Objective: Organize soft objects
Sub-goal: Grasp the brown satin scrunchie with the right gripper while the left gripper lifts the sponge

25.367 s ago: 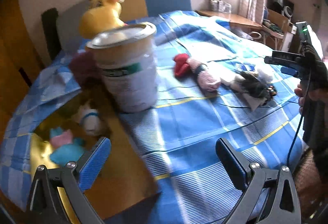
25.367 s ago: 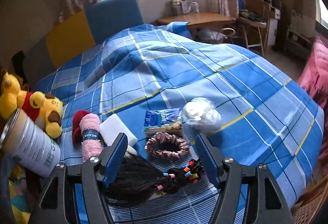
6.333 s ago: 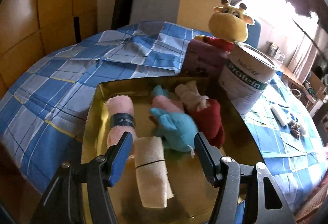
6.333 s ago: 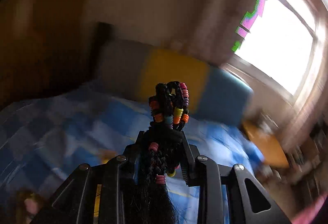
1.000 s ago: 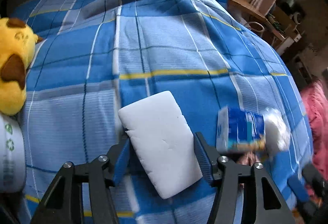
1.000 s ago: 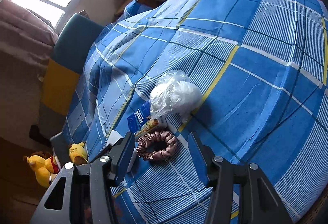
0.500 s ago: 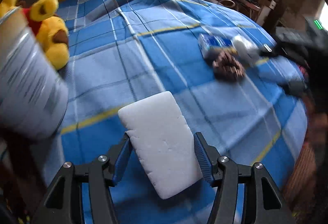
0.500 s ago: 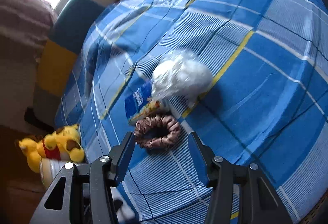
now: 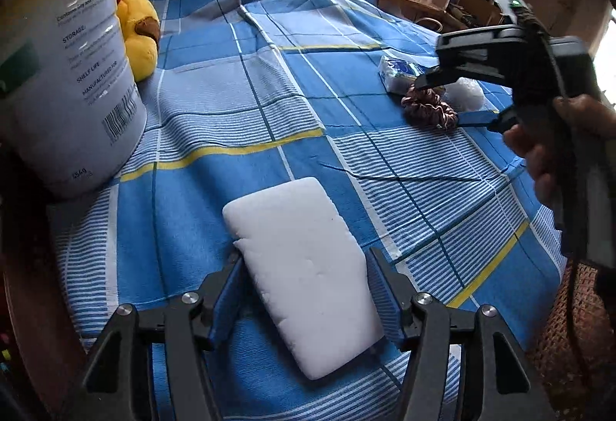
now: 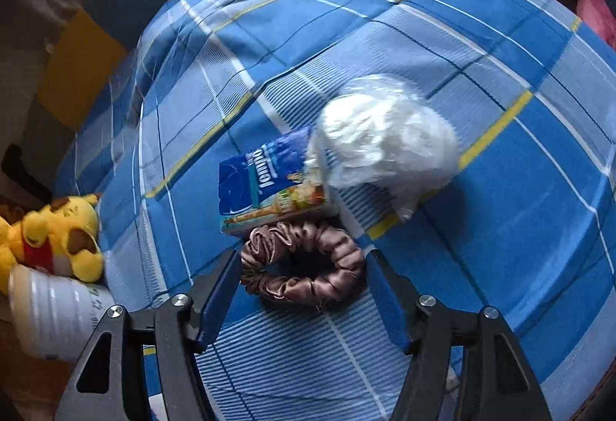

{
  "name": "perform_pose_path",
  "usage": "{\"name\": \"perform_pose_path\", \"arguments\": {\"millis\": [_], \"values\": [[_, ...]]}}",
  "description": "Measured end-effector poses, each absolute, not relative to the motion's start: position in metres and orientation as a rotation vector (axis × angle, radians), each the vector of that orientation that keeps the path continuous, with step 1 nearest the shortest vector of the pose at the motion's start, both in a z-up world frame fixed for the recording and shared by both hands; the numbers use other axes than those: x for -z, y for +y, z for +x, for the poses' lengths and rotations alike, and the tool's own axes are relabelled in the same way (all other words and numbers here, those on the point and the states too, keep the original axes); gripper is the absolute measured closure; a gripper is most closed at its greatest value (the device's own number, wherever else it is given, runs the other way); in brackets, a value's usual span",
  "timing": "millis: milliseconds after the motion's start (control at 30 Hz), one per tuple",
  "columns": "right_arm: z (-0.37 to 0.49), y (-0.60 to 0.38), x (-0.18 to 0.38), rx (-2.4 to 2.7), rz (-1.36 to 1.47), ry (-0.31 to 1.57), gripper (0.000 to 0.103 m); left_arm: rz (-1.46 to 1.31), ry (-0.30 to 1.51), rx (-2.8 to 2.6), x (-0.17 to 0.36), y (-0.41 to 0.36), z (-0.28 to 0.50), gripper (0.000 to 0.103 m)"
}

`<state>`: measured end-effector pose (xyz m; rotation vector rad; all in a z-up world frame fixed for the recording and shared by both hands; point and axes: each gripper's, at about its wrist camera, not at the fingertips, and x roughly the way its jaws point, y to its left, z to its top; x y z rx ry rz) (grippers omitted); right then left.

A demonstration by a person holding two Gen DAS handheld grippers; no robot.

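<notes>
Left wrist view, near edge: your left gripper (image 9: 304,290) clamps the white sponge (image 9: 304,274) by its long sides, its far end jutting forward above the blue checked bedcover (image 9: 238,82).
Left wrist view, obstacles: a tall tin can (image 9: 65,66) stands close on the left, with a yellow plush toy (image 9: 138,16) just behind it.
Left wrist view, right side: your right gripper (image 9: 458,101) and the hand (image 9: 554,147) carrying it fill that flank, its fingers reaching down around the brown scrunchie (image 9: 429,107).
Left wrist view, beyond the scrunchie: a blue tissue pack (image 9: 400,72) and a white bagged bundle (image 9: 467,95) lie just behind it.
Left wrist view, open room: the middle of the cover between sponge and scrunchie is bare; the cover falls away at the lower right.
Right wrist view, tool: your right gripper (image 10: 302,286) has just been opening; the scrunchie (image 10: 304,263) lies between the pads, and neither pad presses it.
Right wrist view, crowding: the tissue pack (image 10: 265,182) touches the scrunchie's far rim, and the bagged bundle (image 10: 385,143) overlaps the pack's right end.
Right wrist view, open room: bare cover (image 10: 500,82) runs right and ahead.
Right wrist view, only here: the plush toy (image 10: 57,236) and can (image 10: 54,317) sit at the far left, well apart from the scrunchie; the sponge is out of view.
</notes>
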<state>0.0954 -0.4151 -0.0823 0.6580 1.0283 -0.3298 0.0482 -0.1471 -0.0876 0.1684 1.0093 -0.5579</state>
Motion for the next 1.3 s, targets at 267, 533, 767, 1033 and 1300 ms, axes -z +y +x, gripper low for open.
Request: {"name": "perform_pose_path", "arguments": {"millis": [267, 533, 767, 1033, 1300], "values": [[0.109, -0.388, 0.084, 0.329, 0.359, 1.072, 0.086, 0.151, 0.992, 0.551, 0.086, -0.144, 0.042, 0.042], [0.114, -0.362, 0.083, 0.01, 0.423, 1.095, 0.095, 0.108, 0.976, 0.562, 0.065, -0.125, 0.031, 0.044], [0.112, -0.343, 0.094, -0.001, 0.313, 1.144, 0.094, 0.102, 0.946, 0.55, 0.047, -0.106, 0.018, 0.043], [0.111, -0.32, 0.092, 0.02, 0.107, 1.117, 0.093, 0.105, 0.878, 0.535, 0.022, -0.087, 0.002, 0.043], [0.112, -0.312, 0.094, 0.028, 0.058, 1.11, 0.093, 0.028, 0.833, 0.454, -0.005, -0.03, -0.003, 0.043]]}}
